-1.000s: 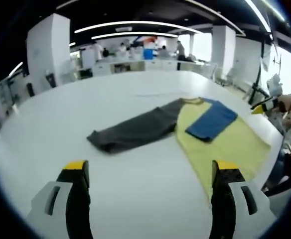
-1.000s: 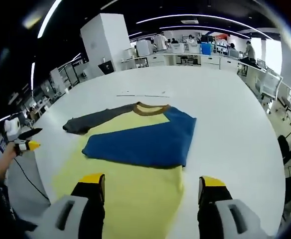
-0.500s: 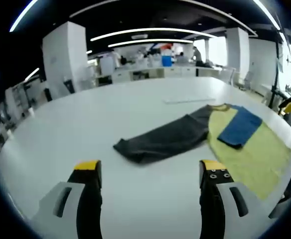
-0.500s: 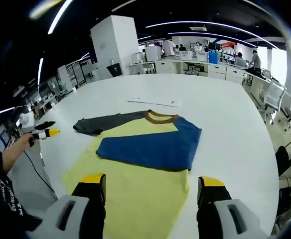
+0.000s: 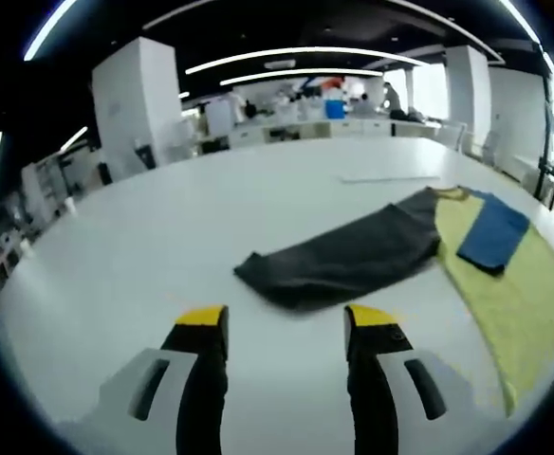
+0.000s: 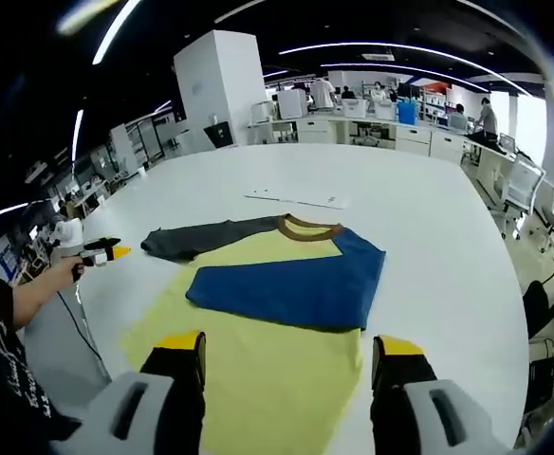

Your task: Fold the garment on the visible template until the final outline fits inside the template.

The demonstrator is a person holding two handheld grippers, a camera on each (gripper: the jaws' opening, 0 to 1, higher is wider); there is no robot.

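The garment (image 6: 282, 284) lay flat on the white table (image 6: 429, 218), blue sleeve (image 6: 291, 289) folded across its yellow body and grey sleeve (image 5: 343, 261) stretched out sideways. The left gripper (image 5: 285, 327) hovered near the grey sleeve's cuff, jaws parted and empty. The right gripper (image 6: 288, 351) stood wide above the garment's hem, holding nothing.

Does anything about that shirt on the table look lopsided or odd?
Yes. The blue sleeve is folded across the yellow body, but the grey sleeve sticks straight out over the white table.
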